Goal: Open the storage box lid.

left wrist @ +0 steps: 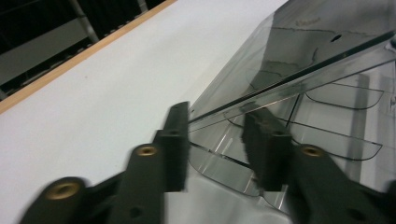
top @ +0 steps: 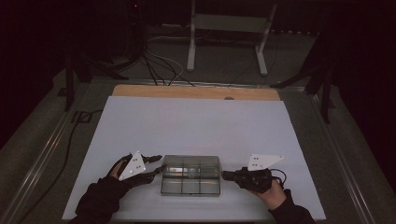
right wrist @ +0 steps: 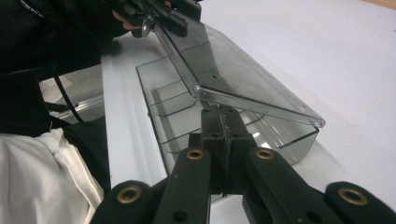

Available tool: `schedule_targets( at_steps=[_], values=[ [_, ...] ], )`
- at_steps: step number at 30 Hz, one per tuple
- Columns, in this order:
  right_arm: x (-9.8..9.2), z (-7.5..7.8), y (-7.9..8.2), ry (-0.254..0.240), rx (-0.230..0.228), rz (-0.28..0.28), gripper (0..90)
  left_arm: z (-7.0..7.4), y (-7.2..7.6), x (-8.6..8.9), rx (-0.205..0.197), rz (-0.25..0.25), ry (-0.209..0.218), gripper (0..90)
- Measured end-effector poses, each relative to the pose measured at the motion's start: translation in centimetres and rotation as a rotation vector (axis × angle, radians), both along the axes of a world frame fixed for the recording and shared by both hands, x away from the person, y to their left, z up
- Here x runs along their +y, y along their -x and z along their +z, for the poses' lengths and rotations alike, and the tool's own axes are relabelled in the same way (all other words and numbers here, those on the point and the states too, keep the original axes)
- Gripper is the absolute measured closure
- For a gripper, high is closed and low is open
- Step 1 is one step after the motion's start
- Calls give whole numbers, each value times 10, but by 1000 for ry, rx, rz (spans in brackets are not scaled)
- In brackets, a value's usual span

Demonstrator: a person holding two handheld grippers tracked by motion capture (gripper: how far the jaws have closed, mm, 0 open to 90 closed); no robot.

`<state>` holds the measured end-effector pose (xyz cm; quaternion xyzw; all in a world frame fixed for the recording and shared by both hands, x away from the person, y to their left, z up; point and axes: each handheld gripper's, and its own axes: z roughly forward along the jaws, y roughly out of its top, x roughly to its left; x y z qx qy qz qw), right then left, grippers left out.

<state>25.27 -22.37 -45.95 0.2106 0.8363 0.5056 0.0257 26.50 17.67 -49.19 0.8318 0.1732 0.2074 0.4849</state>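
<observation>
A smoky clear compartment box sits near the front edge of the white board. Its lid is tilted up from the tray, hinged along the far side. My left gripper is at the box's left end. In the left gripper view its jaws straddle the lid's corner with a gap still showing between the pads, so it is open. My right gripper is shut. Its tip rests at the box's right end just under the lid's raised corner. The left gripper appears at the lid's far end.
The white board lies on a wooden tabletop and stretches bare behind the box. Beyond the table, a metal stand and cables sit on the dark floor. Black sleeves come in from the bottom.
</observation>
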Motion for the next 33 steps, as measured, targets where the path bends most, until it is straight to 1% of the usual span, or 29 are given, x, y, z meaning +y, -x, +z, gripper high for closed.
schedule_targets(
  at_steps=[1, 3, 4, 6, 10, 18, 21, 23, 26, 27, 28, 30, 32, 33],
  values=[
    [0, 0, 0, 0, -1, 0, 900, 0, -1, 0, -6, -8, -3, 660],
    [0, 0, 0, -1, -1, -1, 900, -2, -1, -2, -4, -26, -4, 705],
    [0, 0, 0, -1, -2, -2, 900, -2, -1, -3, -15, -23, -7, 706],
    [0, 0, 0, 2, -3, -2, 900, -2, -2, -2, -20, -20, -5, 735],
    [0, 0, -1, 2, -4, -6, 900, -2, -2, -3, -39, -21, -10, 751],
    [-2, 0, -1, -3, -5, -12, 900, -1, -4, -2, -34, -21, -4, 758],
    [-5, -1, 0, 6, -8, -18, 900, -1, -4, -2, -30, -20, 2, 762],
    [-7, -2, 0, 22, -10, -28, 890, -1, -5, -1, -28, -23, 0, 762],
    [-13, -4, -2, 15, -2, -53, 781, -1, -5, -1, -25, -22, 7, 763],
    [-15, -5, -2, 11, 2, -64, 722, -1, -6, -1, -24, -21, 8, 765],
    [-17, -6, -3, 3, 9, -71, 644, -1, -6, -1, -23, -20, 11, 767],
    [-19, -8, -4, 6, -1, -94, 526, -1, -6, -1, -16, -20, 13, 770],
    [-19, -12, -5, 4, -14, -82, 383, -1, -7, -1, -17, -21, 13, 770],
    [-18, -13, -5, 6, -13, -86, 370, -1, -7, -1, -16, -21, 13, 770]
  ],
)
